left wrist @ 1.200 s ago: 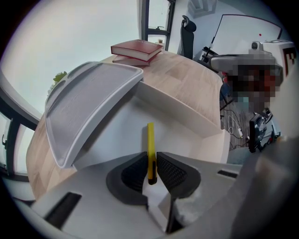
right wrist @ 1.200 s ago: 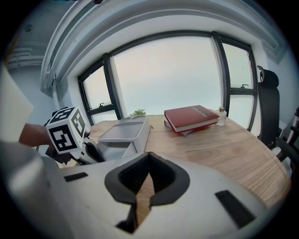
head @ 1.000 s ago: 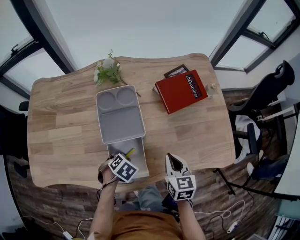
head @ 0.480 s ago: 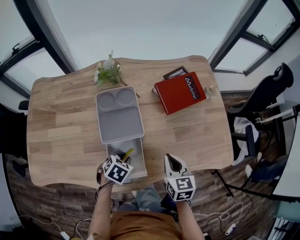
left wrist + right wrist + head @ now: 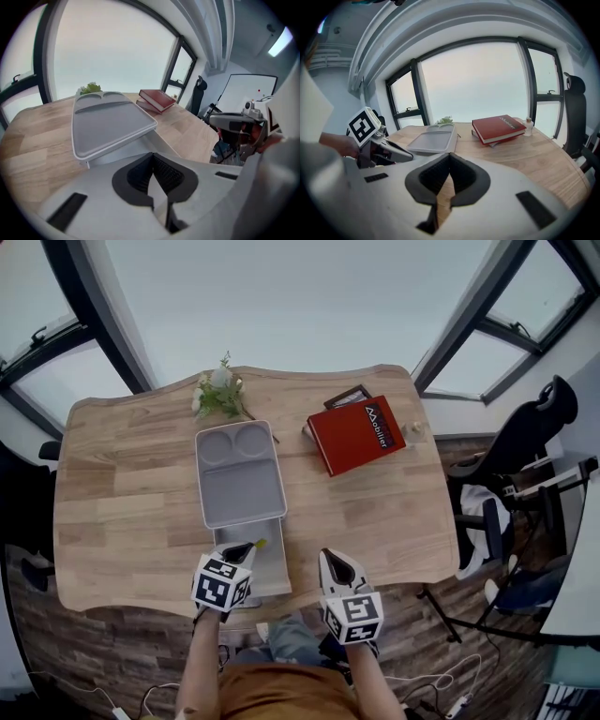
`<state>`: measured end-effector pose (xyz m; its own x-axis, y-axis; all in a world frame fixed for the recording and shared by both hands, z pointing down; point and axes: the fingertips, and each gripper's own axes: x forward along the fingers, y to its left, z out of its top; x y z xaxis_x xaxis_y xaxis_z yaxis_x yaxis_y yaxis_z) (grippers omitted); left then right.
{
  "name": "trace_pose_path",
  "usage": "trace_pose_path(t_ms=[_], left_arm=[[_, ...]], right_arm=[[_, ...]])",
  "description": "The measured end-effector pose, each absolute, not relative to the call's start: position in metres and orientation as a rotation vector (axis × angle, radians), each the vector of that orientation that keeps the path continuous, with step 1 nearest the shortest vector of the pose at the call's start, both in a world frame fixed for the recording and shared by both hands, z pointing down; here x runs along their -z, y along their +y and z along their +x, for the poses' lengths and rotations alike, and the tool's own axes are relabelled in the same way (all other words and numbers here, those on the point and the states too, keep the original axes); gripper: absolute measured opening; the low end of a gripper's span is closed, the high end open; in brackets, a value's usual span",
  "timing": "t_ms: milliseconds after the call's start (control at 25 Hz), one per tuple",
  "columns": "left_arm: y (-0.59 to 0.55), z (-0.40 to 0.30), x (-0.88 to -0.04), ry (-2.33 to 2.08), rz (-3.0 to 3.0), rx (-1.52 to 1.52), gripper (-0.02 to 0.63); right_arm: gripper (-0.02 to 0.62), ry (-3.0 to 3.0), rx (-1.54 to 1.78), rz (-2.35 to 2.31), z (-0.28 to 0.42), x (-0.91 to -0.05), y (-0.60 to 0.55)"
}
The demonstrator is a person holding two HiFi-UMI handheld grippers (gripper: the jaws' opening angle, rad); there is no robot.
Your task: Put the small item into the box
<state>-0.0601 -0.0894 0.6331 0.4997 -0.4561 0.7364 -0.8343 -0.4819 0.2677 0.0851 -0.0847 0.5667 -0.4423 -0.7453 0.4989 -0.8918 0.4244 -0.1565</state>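
Grippers hovered at the near edge of the table [image 5: 122, 512]; the small item [image 5: 261, 543] lay inside the box [image 5: 274, 574].

The left gripper [image 5: 240, 549] had its fingers closed on nothing, tips over the open near end of the gray box, just beside the yellow-green small item. The lid [image 5: 239, 474] covered the box's far part, slid back toward the plant [image 5: 220, 392]. The right gripper [image 5: 336, 562], fingers also closed and empty, sat right of the box over the table edge. A red book [image 5: 356, 434] lay farther off to the right, well apart from both.
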Motion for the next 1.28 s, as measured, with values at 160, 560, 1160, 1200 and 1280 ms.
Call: trace_pose_path(t_ms=[160, 560, 1160, 1200, 1280], left_arm=[[-0.097, -0.068, -0.601, -1.122, 2.172, -0.589, 0.005], [-0.100, -0.098, -0.525, -1.387, 2.245, -0.298, 0.005], [-0.062, -0.099, -0.448, -1.467, 2.357, -0.082, 0.005], [-0.059, -0.099, -0.444, -1.478, 2.370, -0.082, 0.005], [-0.053, -0.098, -0.436, -1.496, 2.393, -0.073, 0.005]], right_arm=[[0.003, -2.361, -0.530, 1.388, 0.072, -0.554, -0.086], [0.003, -2.475, -0.434, 1.348, 0.041, -0.510, -0.081], [0.003, -2.586, -0.326, 1.444, 0.044, -0.447, -0.054], [0.003, -2.589, -0.318, 1.452, 0.045, -0.445, -0.051], [0.003, -2.594, -0.301, 1.467, 0.046, -0.439, -0.045]])
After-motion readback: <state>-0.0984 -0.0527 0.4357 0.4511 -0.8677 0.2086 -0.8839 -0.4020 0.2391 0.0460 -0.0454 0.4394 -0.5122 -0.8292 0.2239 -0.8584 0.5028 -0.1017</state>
